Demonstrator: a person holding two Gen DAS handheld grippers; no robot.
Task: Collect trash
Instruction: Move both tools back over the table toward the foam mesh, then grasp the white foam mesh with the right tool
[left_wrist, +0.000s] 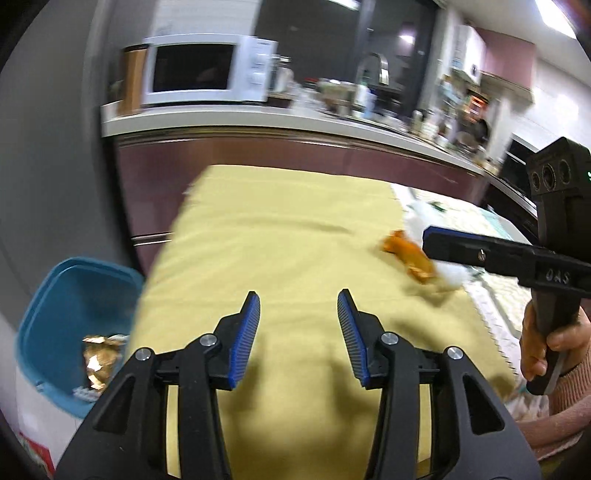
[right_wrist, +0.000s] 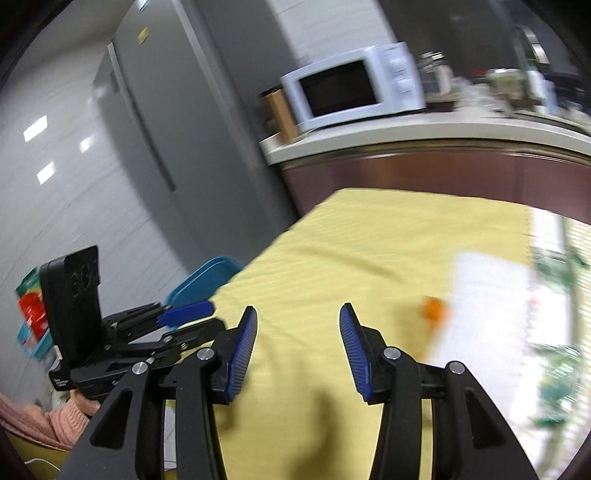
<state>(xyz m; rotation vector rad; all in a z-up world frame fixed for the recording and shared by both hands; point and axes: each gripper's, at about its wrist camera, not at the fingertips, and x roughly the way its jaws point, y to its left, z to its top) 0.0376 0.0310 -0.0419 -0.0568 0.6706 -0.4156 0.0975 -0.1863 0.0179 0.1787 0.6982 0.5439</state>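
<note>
An orange wrapper (left_wrist: 406, 256) lies on the yellow cloth (left_wrist: 280, 229), next to a white crumpled piece (left_wrist: 448, 275). My left gripper (left_wrist: 299, 293) hovers open over the cloth with nothing between its fingers. A blue bin (left_wrist: 74, 295) stands below the table's left edge, and a gold wrapper (left_wrist: 99, 362) lies inside it. My right gripper (right_wrist: 298, 307) is open and holds nothing; the orange wrapper (right_wrist: 436, 310) shows blurred to its front right. In the left wrist view one of the right gripper's fingers (left_wrist: 465, 249) reaches over the white piece.
A kitchen counter (left_wrist: 258, 118) with a white microwave (left_wrist: 207, 70) and cluttered bottles runs behind the table. A grey fridge (right_wrist: 155, 122) stands at the left. White patterned paper (right_wrist: 491, 295) covers the table's right part. A hand in a pink sleeve (left_wrist: 569, 369) holds the right gripper.
</note>
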